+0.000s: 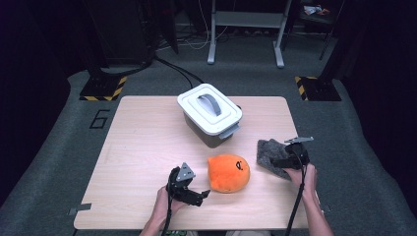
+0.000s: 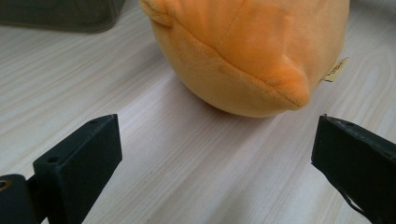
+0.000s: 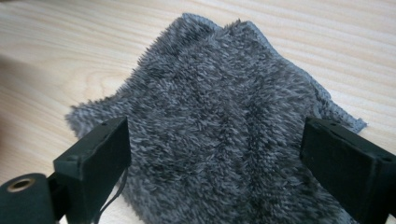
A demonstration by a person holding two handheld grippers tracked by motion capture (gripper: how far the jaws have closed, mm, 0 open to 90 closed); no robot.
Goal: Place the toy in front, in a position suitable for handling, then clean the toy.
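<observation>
While the right gripper [image 1: 294, 158] is hiding part of the one grey cloth [image 1: 269, 156] at the counter's [image 1: 147, 147] four o'clock, its jaws are standing apart over it. The left gripper [image 1: 193, 192], jaws apart, is facing one orange plush toy [image 1: 228, 172] at six o'clock; one lidded box [image 1: 210, 114] is sitting at twelve.

Open left claw [image 2: 215, 154] faces orange plush toy [image 2: 247, 51] on table [image 2: 163, 177].

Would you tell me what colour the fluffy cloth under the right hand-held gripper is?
Dark grey fluffy cloth, clearest in the right gripper view.
</observation>
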